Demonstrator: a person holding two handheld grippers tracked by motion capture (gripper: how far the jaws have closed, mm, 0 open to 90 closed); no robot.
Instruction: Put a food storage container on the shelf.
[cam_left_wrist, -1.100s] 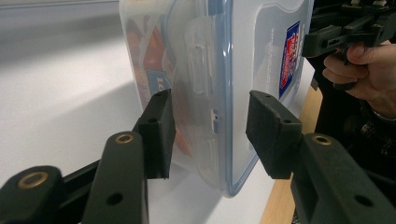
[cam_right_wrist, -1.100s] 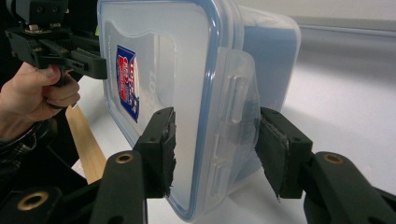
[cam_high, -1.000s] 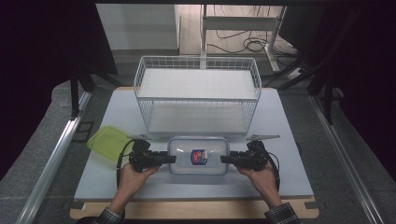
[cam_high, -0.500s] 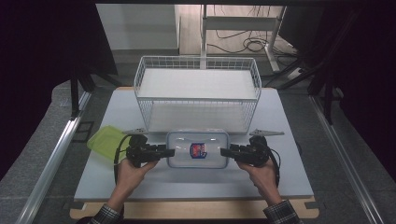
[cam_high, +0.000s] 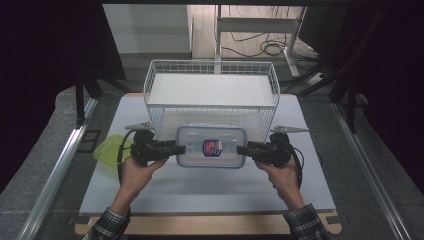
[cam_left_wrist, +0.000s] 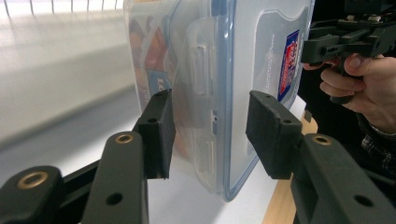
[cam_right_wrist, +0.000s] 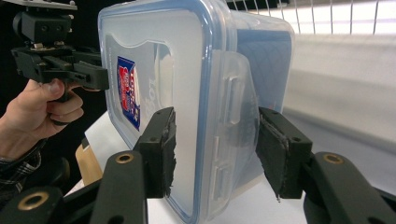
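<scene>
A clear plastic food container (cam_high: 211, 146) with a blue-rimmed lid and a red-and-blue label hangs level above the white table top (cam_high: 200, 187), held by its two short ends. My left gripper (cam_high: 179, 148) is shut on its left end. In the left gripper view the jaws clamp the container (cam_left_wrist: 224, 70) over its side latch, one pad under the body and one on the lid. My right gripper (cam_high: 242, 149) is shut on the other end. In the right gripper view its pads squeeze the lid and base of the container (cam_right_wrist: 187, 70) the same way.
A white wire basket (cam_high: 210, 64) stands just behind the container, its front wall close to the lid. A green lid-like piece (cam_high: 107, 148) lies on the table left of my left hand. The table's wooden front edge (cam_high: 200, 224) runs below my forearms.
Both grippers have risen together with the container, which has left the table and now hangs in front of the basket's front wall.
</scene>
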